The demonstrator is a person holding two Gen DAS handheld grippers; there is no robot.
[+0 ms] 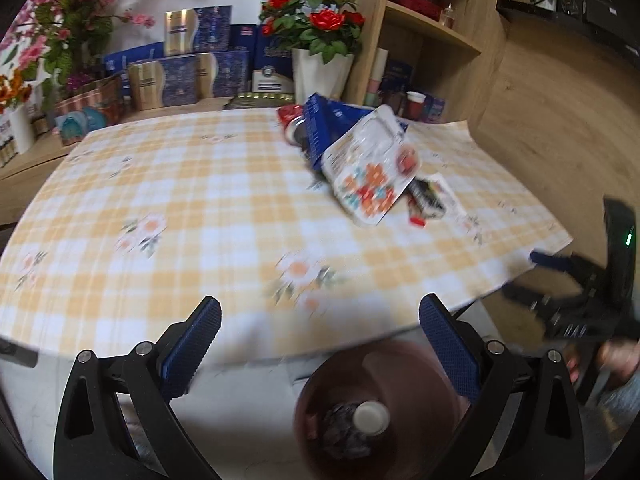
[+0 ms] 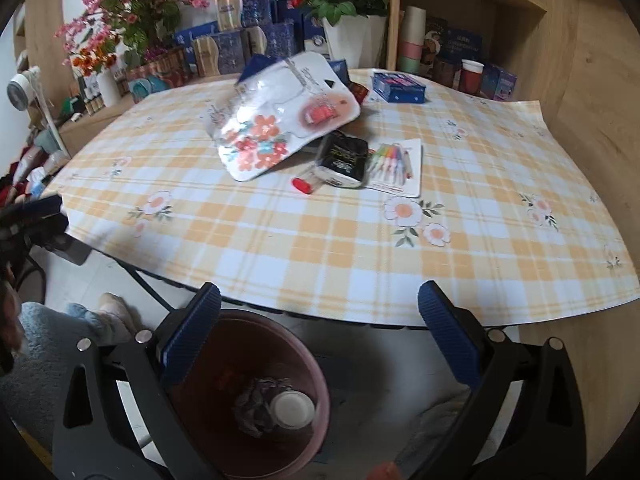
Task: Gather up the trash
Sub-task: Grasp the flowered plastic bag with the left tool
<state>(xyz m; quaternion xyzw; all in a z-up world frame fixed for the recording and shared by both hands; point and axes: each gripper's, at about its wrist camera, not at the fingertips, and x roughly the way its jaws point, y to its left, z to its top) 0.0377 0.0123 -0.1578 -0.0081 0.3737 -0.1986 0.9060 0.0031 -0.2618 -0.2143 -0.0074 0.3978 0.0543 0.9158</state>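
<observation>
Now my left tongs [image 1: 320, 334] and right tongs [image 2: 319, 320] both gape wide and empty above the bin [image 2: 224, 456], near the table [image 2: 360, 248].

Motion blur smears the worktop [image 1: 160, 208] in the left view. The bin [image 2: 248, 400], lower centre, is cut by the frame edge; its crumpled contents stay unclear.

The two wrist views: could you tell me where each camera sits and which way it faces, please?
Left wrist: on the open left gripper off the table's near edge, facing the checked tablecloth and shelves; the right gripper shows at far right.
Right wrist: on the open right gripper, facing the same table; a slippered foot shows.
Shared: floral package, trash bin.
</observation>
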